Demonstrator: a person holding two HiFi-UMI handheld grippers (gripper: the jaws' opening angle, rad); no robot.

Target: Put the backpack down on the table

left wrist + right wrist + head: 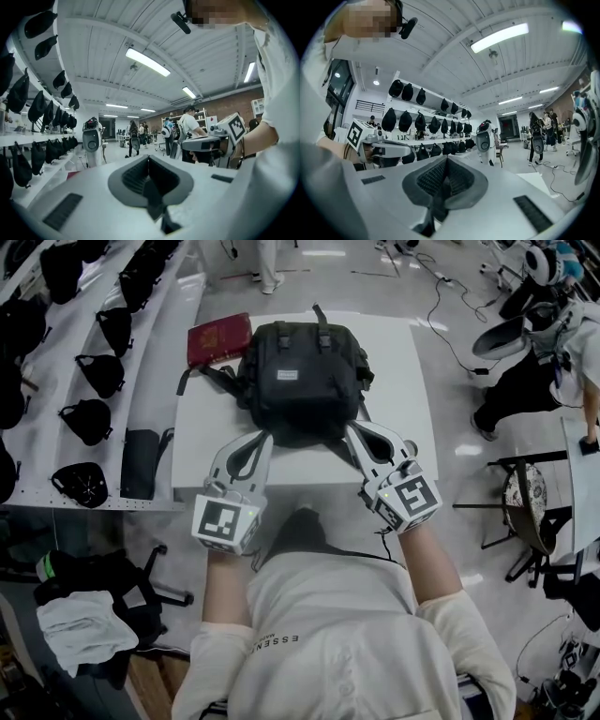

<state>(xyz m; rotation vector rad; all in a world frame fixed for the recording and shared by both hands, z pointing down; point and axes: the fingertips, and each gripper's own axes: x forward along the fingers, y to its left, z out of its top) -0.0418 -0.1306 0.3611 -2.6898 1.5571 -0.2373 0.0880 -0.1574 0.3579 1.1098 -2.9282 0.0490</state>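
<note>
The left tongs [263, 437] and right tongs [352, 429], each pinching a dark strap [153, 200], hold the backpack [302, 381] over the table [202, 442]; setting-down seems in hand, needing lowering, then release.

Ceiling strip lights [147, 62] give bright, even light, with glare on the floor [459, 409]. The black backpack [300, 381] loses detail. Both gripper views bow, their corners dark and near foreground soft.

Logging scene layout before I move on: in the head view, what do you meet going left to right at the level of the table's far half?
black bags on the shelf → red book-like item → backpack → bare right part of the table → person in dark trousers
</note>
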